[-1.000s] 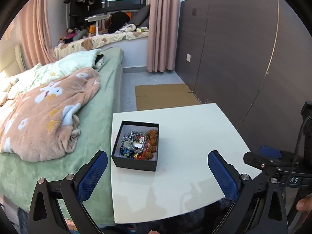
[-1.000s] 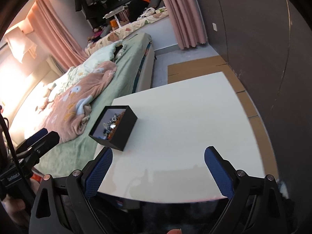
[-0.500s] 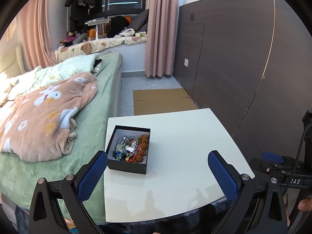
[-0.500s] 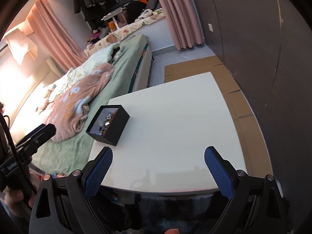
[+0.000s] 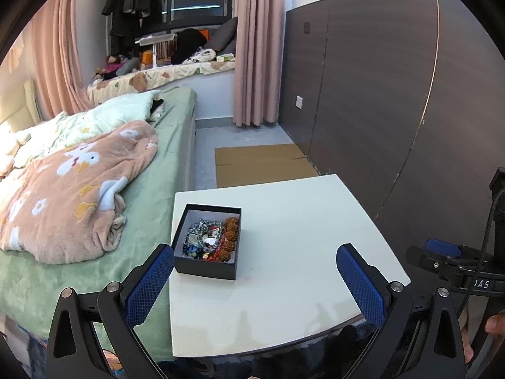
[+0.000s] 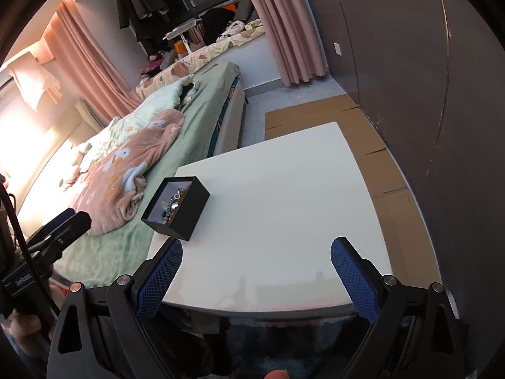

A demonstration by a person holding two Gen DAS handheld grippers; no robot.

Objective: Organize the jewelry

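A black open box (image 5: 206, 265) sits near the left edge of a white table (image 5: 300, 252). It holds a heap of jewelry (image 5: 210, 238): silver chains, blue beads and brown bead strands. The box also shows in the right wrist view (image 6: 186, 218). My left gripper (image 5: 255, 279) is open and empty, held above the table's near side, just short of the box. My right gripper (image 6: 255, 271) is open and empty over the table's near edge, to the right of the box. The right gripper also shows at the right of the left wrist view (image 5: 442, 249).
A bed (image 5: 151, 170) with a green sheet and a pink blanket (image 5: 72, 186) touches the table's left side. A dark panelled wall (image 5: 394, 94) runs along the right. Flat cardboard (image 5: 262, 164) lies on the floor beyond the table.
Both grippers have pulled back and risen from the table, so the table and box look smaller. Both stayed open and empty. The box has not moved.
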